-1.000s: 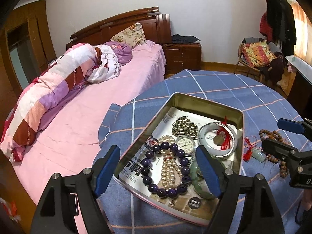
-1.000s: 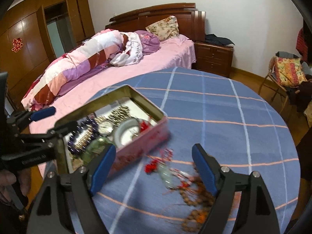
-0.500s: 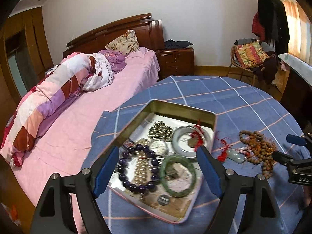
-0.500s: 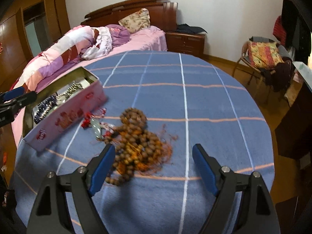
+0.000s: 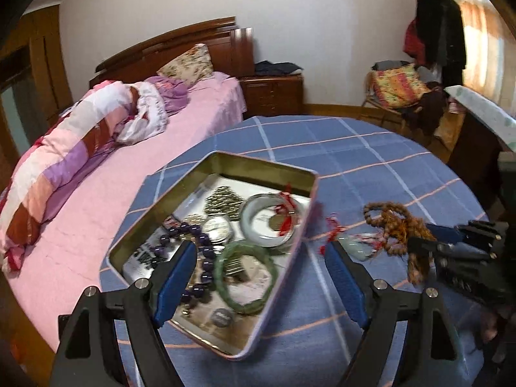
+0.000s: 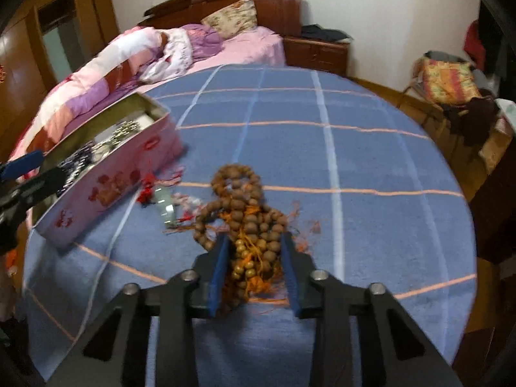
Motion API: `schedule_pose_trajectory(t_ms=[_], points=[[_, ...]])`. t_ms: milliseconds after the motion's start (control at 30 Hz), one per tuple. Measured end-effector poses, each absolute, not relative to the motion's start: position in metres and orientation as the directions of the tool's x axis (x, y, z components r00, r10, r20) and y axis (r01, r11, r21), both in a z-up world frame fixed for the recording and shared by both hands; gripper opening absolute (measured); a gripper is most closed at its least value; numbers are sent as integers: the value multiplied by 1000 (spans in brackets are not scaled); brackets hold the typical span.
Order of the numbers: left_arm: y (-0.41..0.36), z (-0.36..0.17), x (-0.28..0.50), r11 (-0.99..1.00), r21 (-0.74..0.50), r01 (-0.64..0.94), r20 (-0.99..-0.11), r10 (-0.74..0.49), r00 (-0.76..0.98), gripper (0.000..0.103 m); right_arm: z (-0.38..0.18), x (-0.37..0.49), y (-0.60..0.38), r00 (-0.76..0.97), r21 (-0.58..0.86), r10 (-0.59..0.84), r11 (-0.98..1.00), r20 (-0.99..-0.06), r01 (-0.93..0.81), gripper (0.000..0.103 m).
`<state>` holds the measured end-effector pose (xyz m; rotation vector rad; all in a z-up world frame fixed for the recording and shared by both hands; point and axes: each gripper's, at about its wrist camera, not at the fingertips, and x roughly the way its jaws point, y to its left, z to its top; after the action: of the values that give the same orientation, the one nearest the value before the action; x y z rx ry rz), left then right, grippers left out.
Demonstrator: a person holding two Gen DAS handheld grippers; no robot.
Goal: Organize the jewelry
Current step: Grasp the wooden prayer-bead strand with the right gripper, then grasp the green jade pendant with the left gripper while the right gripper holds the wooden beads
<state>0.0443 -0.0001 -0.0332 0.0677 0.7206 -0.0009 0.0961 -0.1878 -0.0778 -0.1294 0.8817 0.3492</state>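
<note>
Left wrist view: the left gripper (image 5: 261, 277) hangs with jaws wide apart over the near end of the tin (image 5: 225, 164), bracelets inside, nothing gripped. Right wrist view: the right gripper (image 6: 254, 271) has just been closing, jaws now pinching the near end of the wooden bead string (image 6: 240, 213) heaped on the desk (image 6: 371, 161), just beside the tin. Pickup looks underway; the tin is likely next.
</note>
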Motion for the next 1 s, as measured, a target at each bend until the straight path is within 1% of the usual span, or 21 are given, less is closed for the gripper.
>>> schedule_pose_trajectory(t_ms=[33,167,367,500,567,600,733,800,933,967,1000], points=[[-3,-33,43,998,59,39,-658,9,753,81,-77,96,-192,595,17,224,943,-772,-332,26],[-22,-32,41,994,65,87,-654,-24,756,81,-78,94,-219,612,16,175,966,-771,-257,26],[-59,-43,49,985,84,152,-674,-56,736,81,-75,87,-220,622,22,189,964,-760,-266,27],[-69,-55,65,986,57,159,-709,-72,701,80,-75,90,-216,618,28,202,960,-759,-279,27],[-73,-63,75,985,37,167,-736,-86,672,70,-75,92,-216,617,41,212,960,-758,-278,27],[-74,-66,77,985,35,166,-745,-86,662,63,-75,92,-216,616,45,214,959,-758,-279,27],[-79,-80,91,987,39,156,-780,-68,622,61,-75,92,-216,615,44,220,957,-758,-288,28],[-81,-84,97,986,20,167,-797,-85,598,61,-76,91,-215,611,41,224,954,-759,-298,29],[-85,-87,101,982,23,186,-798,-94,595,60,-75,91,-214,611,36,222,953,-760,-302,30],[-85,-87,101,982,27,185,-797,-91,597,54,-75,91,-214,611,38,223,953,-760,-301,30],[-83,-86,99,982,23,186,-793,-96,602,44,-75,91,-214,611,38,223,953,-759,-301,30]])
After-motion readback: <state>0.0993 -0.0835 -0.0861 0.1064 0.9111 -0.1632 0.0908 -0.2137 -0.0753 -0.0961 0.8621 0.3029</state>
